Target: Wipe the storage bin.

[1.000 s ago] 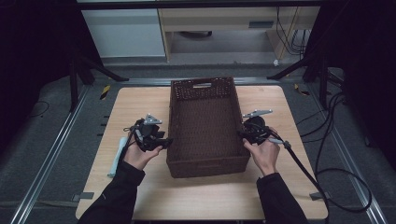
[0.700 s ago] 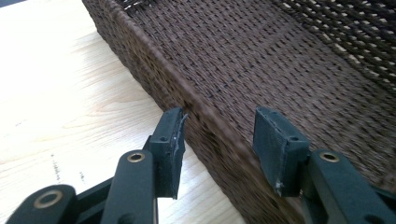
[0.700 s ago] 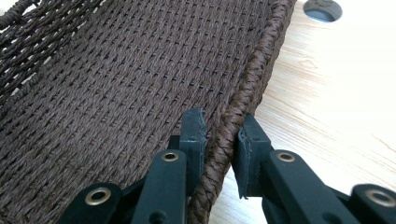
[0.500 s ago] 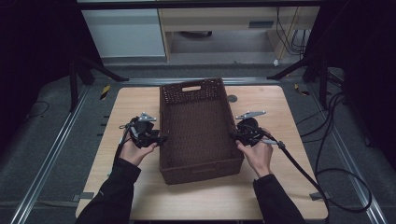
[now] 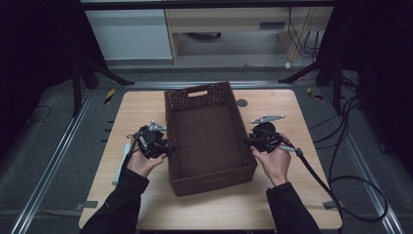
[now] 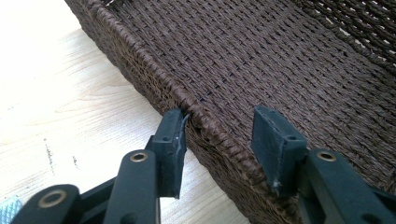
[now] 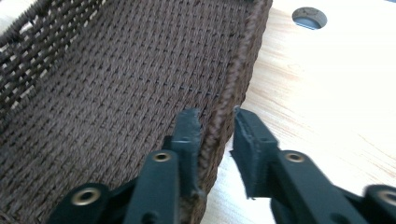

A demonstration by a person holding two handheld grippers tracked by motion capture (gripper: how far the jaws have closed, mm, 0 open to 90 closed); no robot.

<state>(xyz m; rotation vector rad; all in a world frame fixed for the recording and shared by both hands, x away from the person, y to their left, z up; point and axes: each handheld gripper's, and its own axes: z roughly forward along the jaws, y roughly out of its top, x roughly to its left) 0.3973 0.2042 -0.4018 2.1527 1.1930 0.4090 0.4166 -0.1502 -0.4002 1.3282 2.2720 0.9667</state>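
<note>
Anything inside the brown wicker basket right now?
The basket holds nothing on its visible woven floor; only one jaw of each tongs reaches inside its side walls. The strip of floor behind the near wall is hidden in the high view.

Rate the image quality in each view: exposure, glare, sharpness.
High view: dim with dark surroundings, yet the brown woven rectangular basket and pale wooden table read sharply. Left gripper view: the table is overexposed to near white at upper left, while the basket rim between the black jaws is crisp. Right gripper view: bright table again, with the basket weave and jaw edges slightly soft.
</note>
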